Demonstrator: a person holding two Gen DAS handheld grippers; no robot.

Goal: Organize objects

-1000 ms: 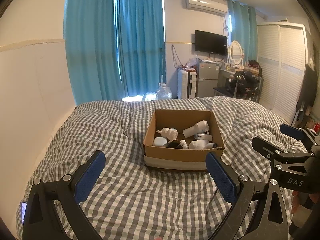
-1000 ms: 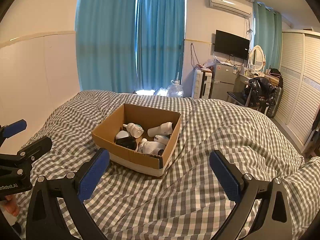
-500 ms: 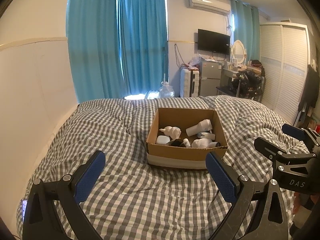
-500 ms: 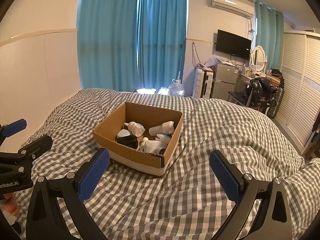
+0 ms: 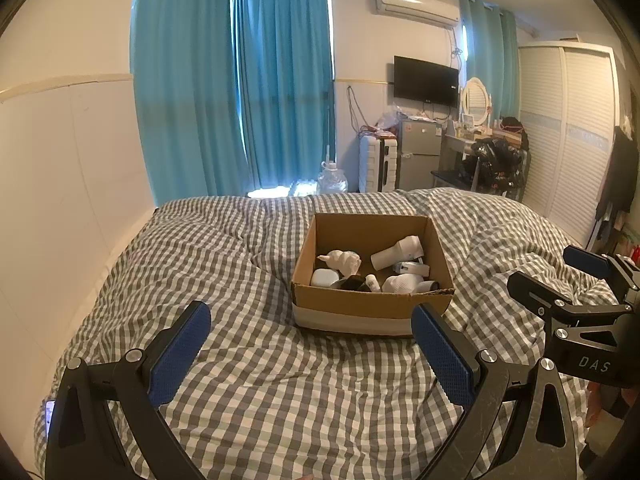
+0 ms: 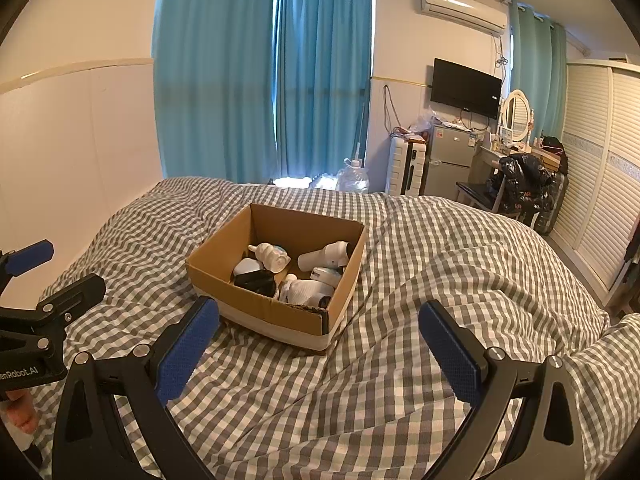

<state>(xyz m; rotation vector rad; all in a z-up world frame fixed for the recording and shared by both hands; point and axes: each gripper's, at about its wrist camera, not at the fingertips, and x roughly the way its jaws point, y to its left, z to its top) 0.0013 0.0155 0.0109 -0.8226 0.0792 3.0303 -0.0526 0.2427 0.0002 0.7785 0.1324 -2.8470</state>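
Teal curtains (image 5: 240, 108), white wardrobe (image 5: 568, 136), wall television (image 5: 426, 81).

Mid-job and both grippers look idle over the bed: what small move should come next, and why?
Probably ease the right gripper forward and down toward the open brown cardboard box. Both it and the left gripper hang short of the box with jaws open and empty, and the white bottles and other small items all lie loose inside, so nothing can be sorted until one gripper reaches in.

A lived-in home bedroom: a bed (image 6: 400, 264) under a grey checked duvet fills the foreground, teal curtains (image 6: 264, 80) cover the window, and along the far wall stand a wall-mounted TV (image 6: 466, 88), air conditioner (image 6: 460, 10), small fridge (image 6: 448, 162), vanity mirror (image 6: 516, 114) and louvred wardrobe (image 6: 604, 160).
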